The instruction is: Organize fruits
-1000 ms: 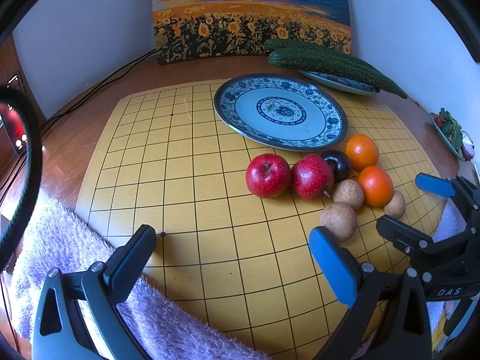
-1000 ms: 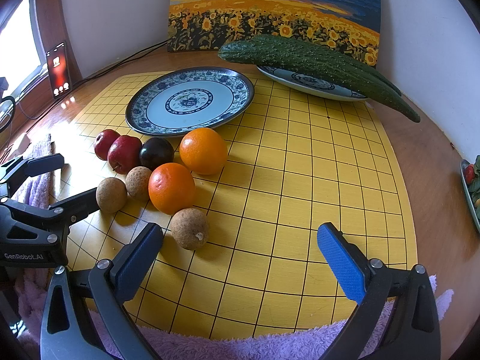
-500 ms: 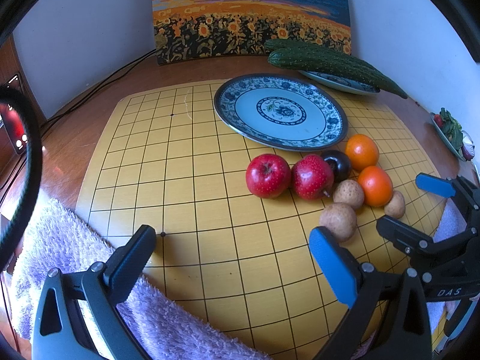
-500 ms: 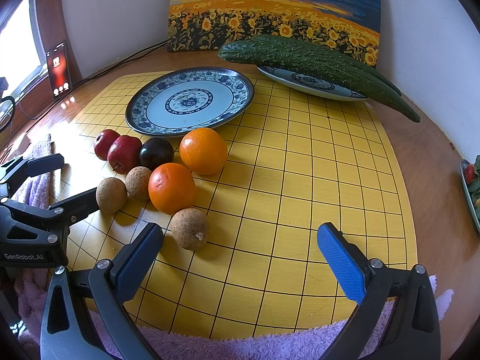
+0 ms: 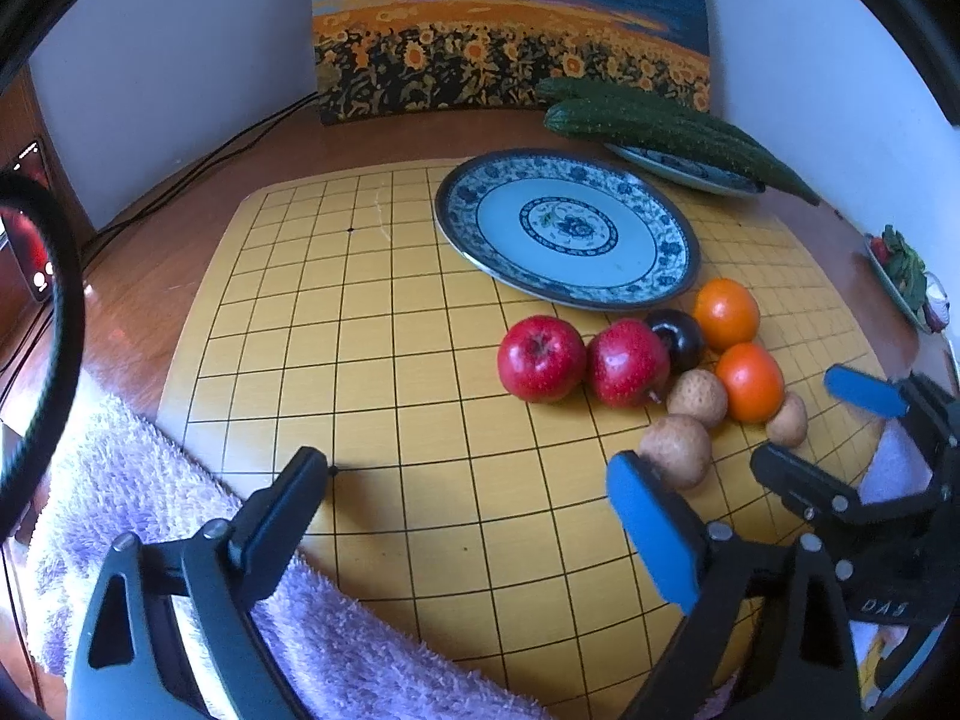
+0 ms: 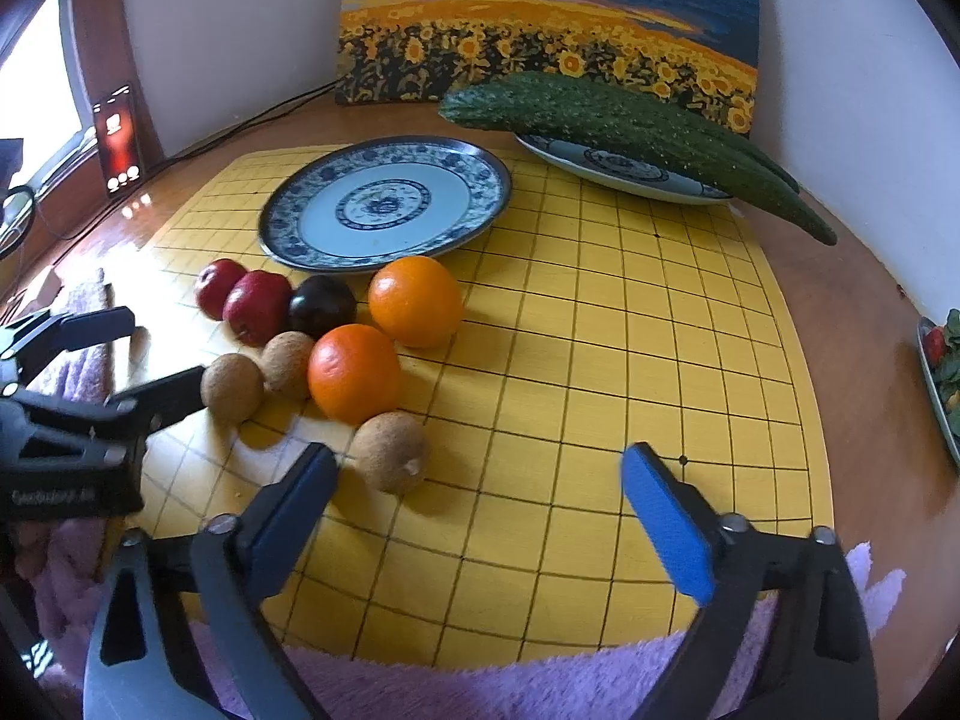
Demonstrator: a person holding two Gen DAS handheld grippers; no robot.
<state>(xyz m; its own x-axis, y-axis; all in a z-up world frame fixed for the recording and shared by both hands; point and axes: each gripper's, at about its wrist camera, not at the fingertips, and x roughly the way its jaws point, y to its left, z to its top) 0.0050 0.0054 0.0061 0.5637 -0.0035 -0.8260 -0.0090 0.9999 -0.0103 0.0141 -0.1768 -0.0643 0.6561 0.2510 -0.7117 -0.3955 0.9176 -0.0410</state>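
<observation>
A cluster of fruit lies on the yellow grid board point(image 5: 384, 360): two red apples point(image 5: 541, 358) point(image 5: 627, 363), a dark plum point(image 5: 677, 337), two oranges point(image 5: 726, 312) point(image 5: 750, 382) and three brown round fruits point(image 5: 675, 450). An empty blue-patterned plate point(image 5: 570, 228) sits just behind them. My left gripper point(image 5: 474, 501) is open and empty, in front and left of the fruit. My right gripper point(image 6: 480, 495) is open and empty; its left finger is close to the nearest brown fruit point(image 6: 390, 450). The oranges point(image 6: 415, 300) point(image 6: 354, 373) lie ahead of it.
A second plate point(image 6: 618, 171) with two cucumbers point(image 6: 630, 126) stands at the back right before a sunflower painting point(image 6: 540, 18). A purple towel point(image 5: 156, 516) lies along the board's near edge. A dish of greens point(image 6: 945, 372) sits far right, a phone point(image 6: 119, 138) far left.
The right gripper has moved slightly forward and left, toward the nearest brown fruit. The left gripper has barely moved. The fruit has not moved.
</observation>
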